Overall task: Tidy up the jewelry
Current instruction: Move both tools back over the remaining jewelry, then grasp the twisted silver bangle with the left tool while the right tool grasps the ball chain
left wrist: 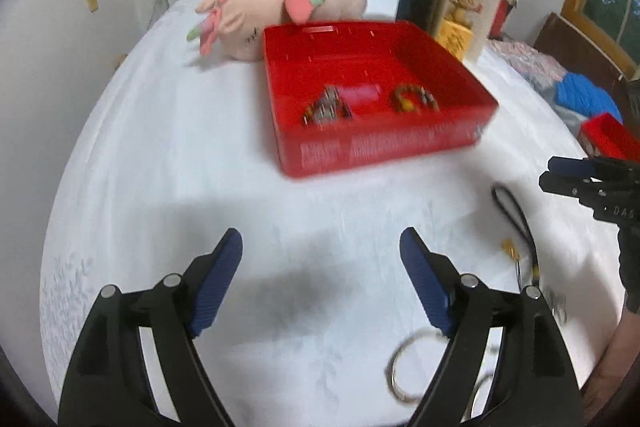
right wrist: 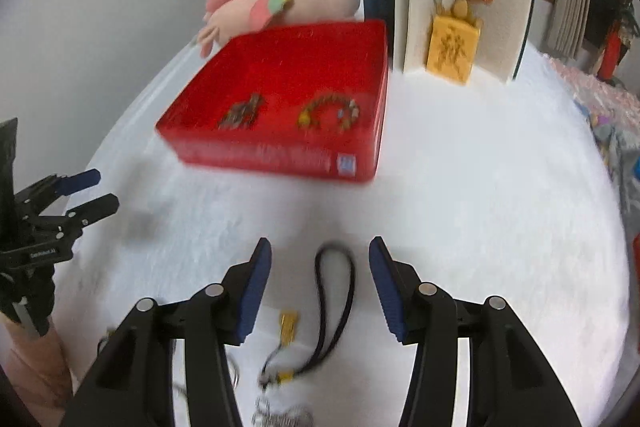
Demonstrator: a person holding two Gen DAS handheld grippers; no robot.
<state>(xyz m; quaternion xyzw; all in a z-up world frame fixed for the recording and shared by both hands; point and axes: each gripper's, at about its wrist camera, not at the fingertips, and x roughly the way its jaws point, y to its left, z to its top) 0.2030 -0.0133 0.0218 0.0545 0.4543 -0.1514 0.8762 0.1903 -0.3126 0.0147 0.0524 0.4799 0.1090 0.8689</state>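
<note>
1. My left claw (left wrist: 321, 247) hangs over the white cloth (left wrist: 180, 167) with its jaws spread wide and nothing between them.
2. Only the left wrist view shows the silver ring bangle (left wrist: 404, 367), lying just beside and partly behind my left claw's right finger.
3. The red tray (left wrist: 376, 151) sits ahead of both claws, holding a dark beaded piece (left wrist: 326, 109) on its left and a brown bead bracelet (left wrist: 414, 99) on its right.
4. Only the right wrist view shows the black cord necklace (right wrist: 334, 299) in full; its loop lies between my right claw's fingers, touching neither, its gold pendant (right wrist: 289, 325) nearer the left finger.
5. My right claw (right wrist: 320, 255) is open wide and empty.
6. A mouse figurine (right wrist: 460, 27) stands far right.
</note>
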